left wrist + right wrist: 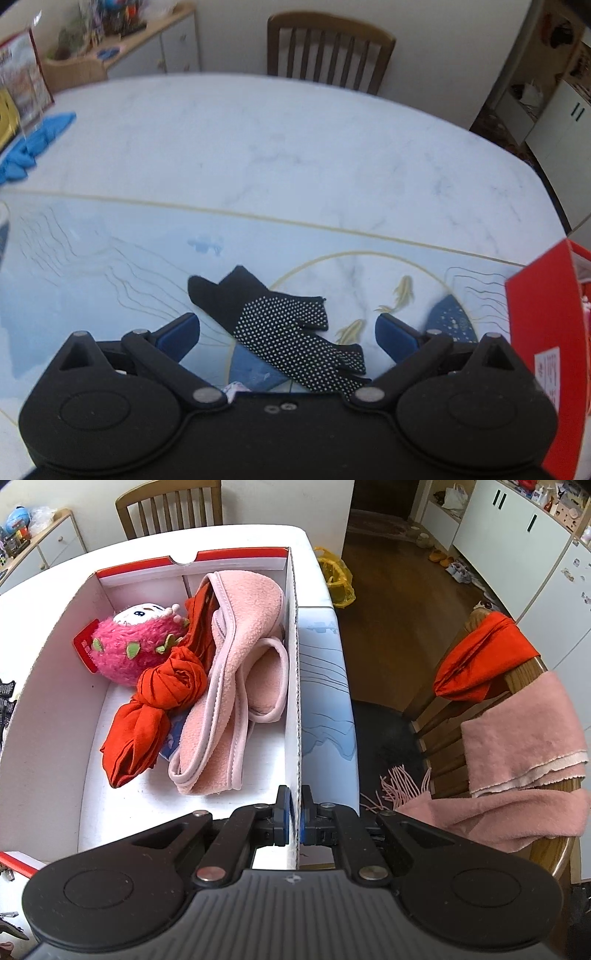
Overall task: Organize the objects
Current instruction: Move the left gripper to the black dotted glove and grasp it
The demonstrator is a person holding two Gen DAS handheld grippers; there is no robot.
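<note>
A black glove with white grip dots [284, 325] lies flat on the patterned table mat, just ahead of my left gripper [288, 330], whose blue-padded jaws stand wide open on either side of it without touching it. My right gripper [295, 812] is shut on the right wall of the red and white cardboard box [293, 686]. Inside the box lie a pink fleece cloth [236, 679], a knotted red cloth [162, 690] and a pink plush toy [136, 646]. The box's red outer side [543, 332] shows at the right of the left wrist view.
Blue gloves [33, 144] and a printed packet [22, 88] lie at the table's far left. A wooden chair [328, 51] stands behind the marble table [295, 147]. To the right of the box, another chair [517, 686] carries a pink scarf and a red cloth.
</note>
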